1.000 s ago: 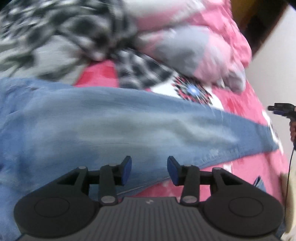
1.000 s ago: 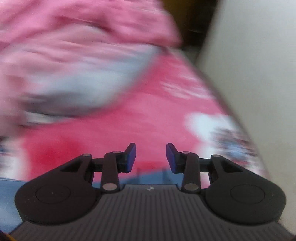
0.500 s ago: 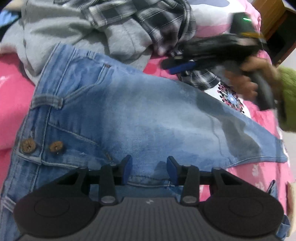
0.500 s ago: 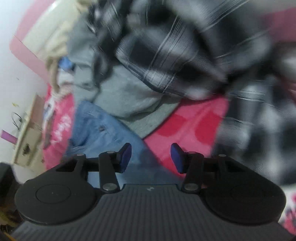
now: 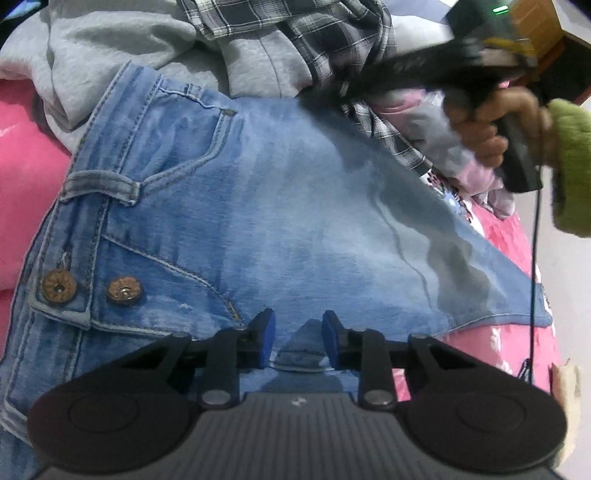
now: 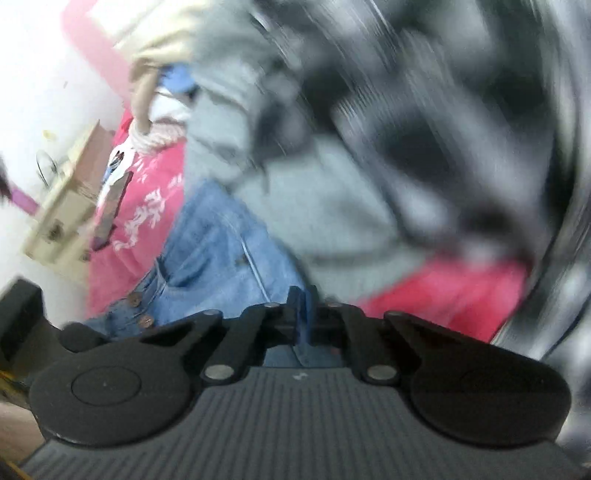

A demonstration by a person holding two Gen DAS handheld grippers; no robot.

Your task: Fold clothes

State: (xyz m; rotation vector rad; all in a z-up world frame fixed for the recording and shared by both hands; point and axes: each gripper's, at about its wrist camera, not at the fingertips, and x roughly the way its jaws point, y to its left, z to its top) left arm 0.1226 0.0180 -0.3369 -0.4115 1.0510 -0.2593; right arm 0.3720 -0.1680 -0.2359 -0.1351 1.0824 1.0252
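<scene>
Light blue jeans (image 5: 295, 221) lie spread on a pink bedcover (image 5: 22, 166), with the waistband and two brown buttons at the left. My left gripper (image 5: 298, 332) stands open just above the near edge of the jeans, at the crotch seam, holding nothing. My right gripper (image 5: 343, 88), held by a hand (image 5: 484, 122) in a green sleeve, reaches down to the far edge of the jeans beside a plaid shirt (image 5: 314, 33). In the blurred right wrist view its blue pads (image 6: 301, 314) are pressed together over the denim (image 6: 221, 251), apparently pinching the edge.
A grey hoodie (image 5: 110, 48) and the plaid shirt are heaped along the far side of the jeans. A pink and grey garment (image 5: 436, 122) lies under the right hand. A black cable (image 5: 533, 258) hangs at the right. A cream bedside cabinet (image 6: 62, 206) stands beyond the bed.
The right gripper has swung in from the bed's right side to the far edge of the jeans and gone from open to shut. The left gripper came nearer the jeans and stays open.
</scene>
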